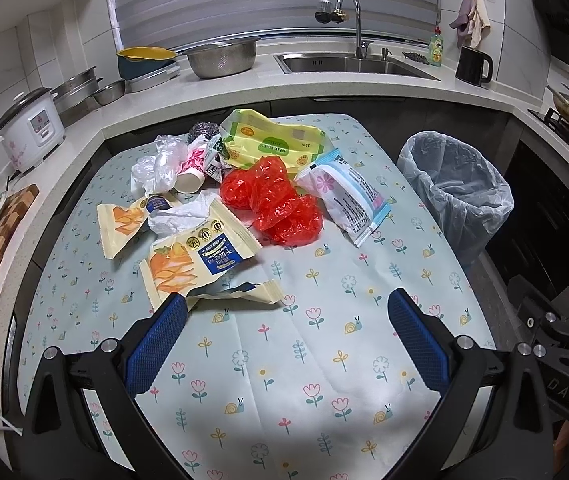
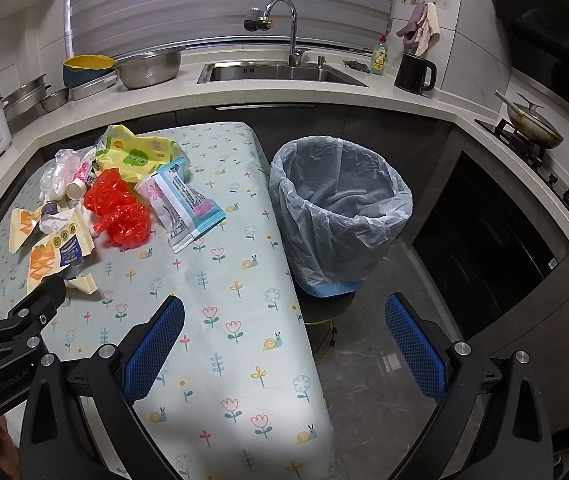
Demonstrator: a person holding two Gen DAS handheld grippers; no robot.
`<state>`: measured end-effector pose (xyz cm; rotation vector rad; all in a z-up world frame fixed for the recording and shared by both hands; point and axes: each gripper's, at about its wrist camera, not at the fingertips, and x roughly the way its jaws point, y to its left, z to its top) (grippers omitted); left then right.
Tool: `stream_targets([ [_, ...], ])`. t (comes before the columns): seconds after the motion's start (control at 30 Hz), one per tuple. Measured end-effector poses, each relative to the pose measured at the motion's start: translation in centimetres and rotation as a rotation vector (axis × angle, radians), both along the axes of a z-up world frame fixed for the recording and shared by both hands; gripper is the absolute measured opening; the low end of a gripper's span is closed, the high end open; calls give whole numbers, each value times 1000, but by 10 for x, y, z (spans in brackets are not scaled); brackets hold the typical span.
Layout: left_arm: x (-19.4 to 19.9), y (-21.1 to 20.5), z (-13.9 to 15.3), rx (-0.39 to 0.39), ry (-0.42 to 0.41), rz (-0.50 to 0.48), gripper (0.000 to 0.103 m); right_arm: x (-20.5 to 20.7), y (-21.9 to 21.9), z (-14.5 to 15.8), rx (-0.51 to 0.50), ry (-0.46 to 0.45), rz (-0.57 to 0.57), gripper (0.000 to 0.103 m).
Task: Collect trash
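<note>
The table (image 1: 324, 360), under a pale cloth printed with tulips and snails, fills most of the left wrist view; the lined trash bin (image 2: 340, 208) stands on the floor just beside its edge, at about three o'clock from the pile of litter, with nothing visible inside it. The pile sits at the table's far end, toward twelve o'clock: a yellow-green wipes pack (image 1: 272, 136) at the back, a crumpled red plastic bag (image 1: 276, 204) in the middle, a white and blue wrapper (image 1: 348, 196) at its three o'clock, and a cream snack wrapper (image 1: 200, 256) with orange print nearest the camera (a second one lies at nine o'clock). A small paper cup (image 1: 188, 182) lies on its side beside clear crumpled plastic (image 1: 160, 164). The left gripper (image 1: 286, 312) hangs spread wide and empty, its left finger just beside the nearest wrapper; the right gripper (image 2: 284, 316) is likewise released, straddling the table edge.
</note>
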<state>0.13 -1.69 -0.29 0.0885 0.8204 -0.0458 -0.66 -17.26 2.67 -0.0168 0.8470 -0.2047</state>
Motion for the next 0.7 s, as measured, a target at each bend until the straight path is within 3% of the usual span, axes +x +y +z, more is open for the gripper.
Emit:
stream_targets([
  [0.7, -1, 1, -2, -1, 2, 0, 96, -3, -5, -1, 9, -3, 0, 96],
])
